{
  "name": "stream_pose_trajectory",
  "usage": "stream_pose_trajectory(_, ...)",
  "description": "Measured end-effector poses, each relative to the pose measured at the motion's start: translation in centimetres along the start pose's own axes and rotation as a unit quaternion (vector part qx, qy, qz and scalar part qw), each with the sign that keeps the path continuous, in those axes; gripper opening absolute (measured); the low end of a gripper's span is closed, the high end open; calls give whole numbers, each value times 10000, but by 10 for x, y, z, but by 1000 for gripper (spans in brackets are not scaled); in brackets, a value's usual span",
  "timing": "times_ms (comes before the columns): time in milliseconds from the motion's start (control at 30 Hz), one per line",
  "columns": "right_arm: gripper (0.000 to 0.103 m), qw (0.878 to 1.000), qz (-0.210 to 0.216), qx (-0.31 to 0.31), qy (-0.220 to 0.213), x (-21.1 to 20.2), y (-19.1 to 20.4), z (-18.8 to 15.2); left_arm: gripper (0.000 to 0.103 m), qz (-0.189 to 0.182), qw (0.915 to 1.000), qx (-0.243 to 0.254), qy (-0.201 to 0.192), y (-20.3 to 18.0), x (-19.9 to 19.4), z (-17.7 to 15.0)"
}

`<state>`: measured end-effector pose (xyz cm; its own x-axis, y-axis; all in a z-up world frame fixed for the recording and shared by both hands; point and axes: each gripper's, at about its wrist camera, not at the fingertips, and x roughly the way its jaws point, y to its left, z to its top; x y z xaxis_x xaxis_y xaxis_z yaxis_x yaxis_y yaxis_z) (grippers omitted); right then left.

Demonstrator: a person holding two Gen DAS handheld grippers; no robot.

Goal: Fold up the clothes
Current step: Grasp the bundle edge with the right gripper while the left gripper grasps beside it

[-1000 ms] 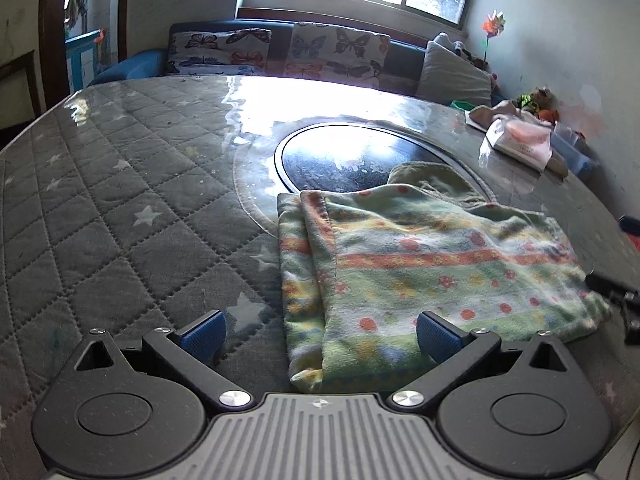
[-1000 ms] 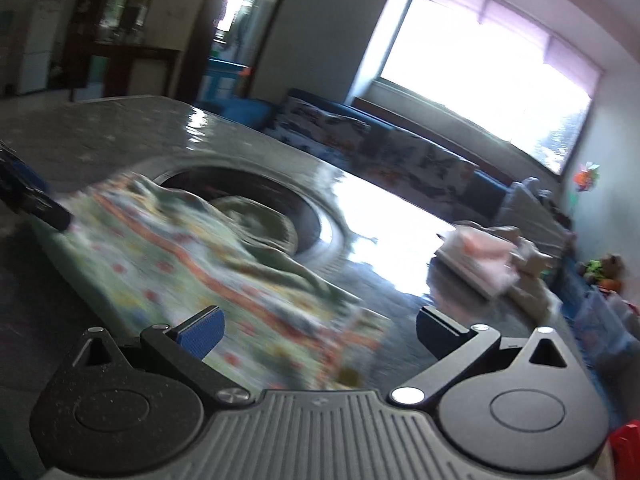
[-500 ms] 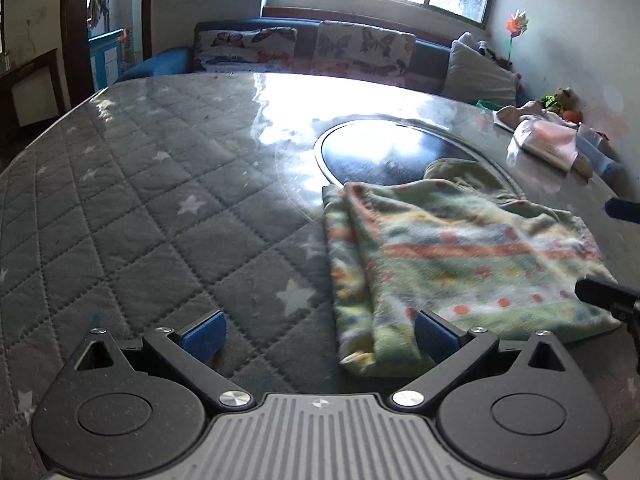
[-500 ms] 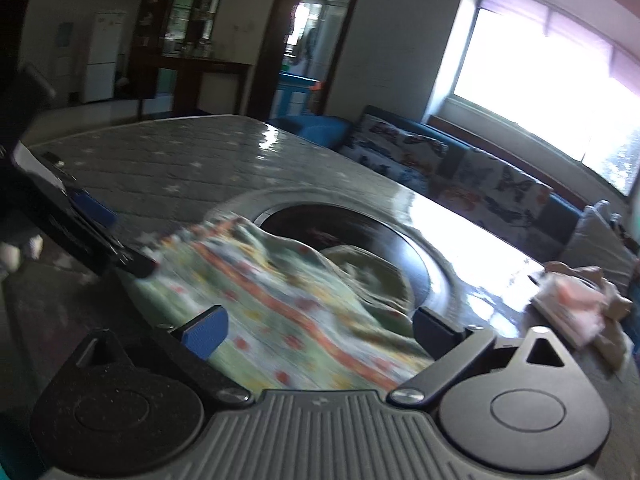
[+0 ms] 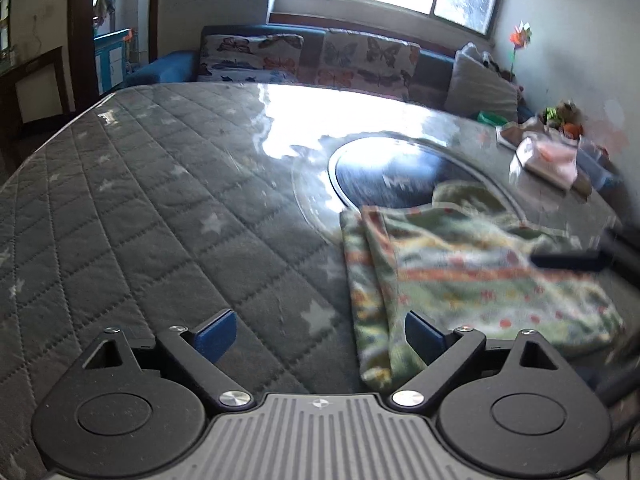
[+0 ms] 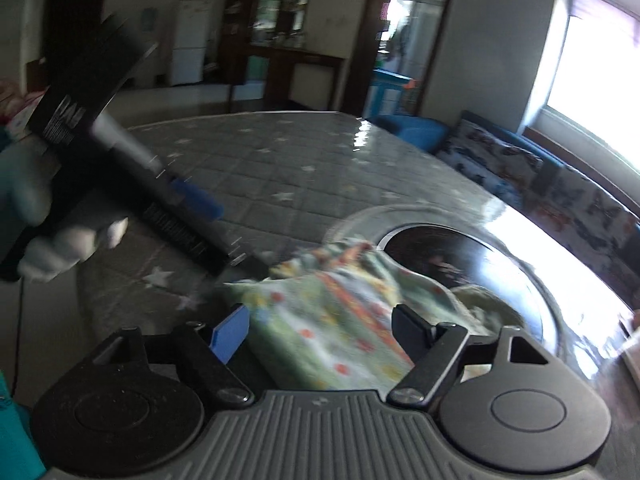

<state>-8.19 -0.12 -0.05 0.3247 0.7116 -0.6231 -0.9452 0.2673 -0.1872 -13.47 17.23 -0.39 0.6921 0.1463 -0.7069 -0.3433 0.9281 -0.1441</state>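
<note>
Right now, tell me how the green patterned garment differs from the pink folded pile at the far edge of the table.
The green patterned garment lies close to the left gripper, spread wide with a loosely folded edge; the pink folded pile sits far off near the table rim, small and compact. The garment partly overlaps the dark round inset; the pile lies beyond it. Both rest on the table, untouched by either gripper.
</note>
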Motion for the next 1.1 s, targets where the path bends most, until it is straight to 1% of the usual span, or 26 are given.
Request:
stream_pose_trajectory(133, 69, 9993, 181, -319, 57, 9, 17, 4, 93, -46, 9994, -344, -91, 14, -5, 15)
stream_pose_trajectory(167, 64, 9991, 210, -367, 68, 10, 21, 4, 93, -76, 9991, -410, -107, 17, -6, 18)
stream_pose_trajectory(200, 61, 9986, 265, -440, 102, 14, 25, 6, 93, -110, 9987, -477, -112, 19, -7, 21)
stream_pose_trajectory(267, 60, 9979, 313, -537, 162, 20, 32, 8, 93, -191, 9981, -588, -88, 22, -7, 25)
stream_pose_trajectory(433, 48, 9959, 329, -764, 346, 33, 46, 9, 93, -368, 9962, -796, -6, 25, -2, 28)
stream_pose_trajectory(533, 43, 9955, 267, -780, 457, 38, 50, 8, 93, -517, 9942, -944, 63, 25, 1, 29)
stream_pose_trajectory(600, 37, 9964, 230, -682, 456, 40, 47, 7, 93, -643, 9923, -1052, 114, 26, 3, 30)
stream_pose_trajectory(633, 29, 9967, 212, -632, 457, 41, 45, 7, 93, -704, 9913, -1108, 139, 27, 4, 30)
stream_pose_trajectory(667, 24, 9971, 201, -565, 464, 41, 43, 7, 93, -755, 9901, -1173, 168, 27, 5, 31)
stream_pose_trajectory(767, 14, 9981, 338, -271, 446, 38, 33, 9, 94, -845, 9867, -1366, 232, 27, 10, 32)
stream_pose_trajectory(867, 12, 9981, 483, 137, 355, 32, 20, 10, 94, -936, 9825, -1586, 290, 28, 14, 33)
stream_pose_trajectory(967, 11, 9965, 603, 524, 236, 23, 6, 12, 94, -1114, 9752, -1867, 408, 30, 20, 34)
stream_pose_trajectory(1100, 11, 9936, 698, 881, 68, 14, -5, 15, 94, -1298, 9683, -2056, 572, 26, 32, 37)
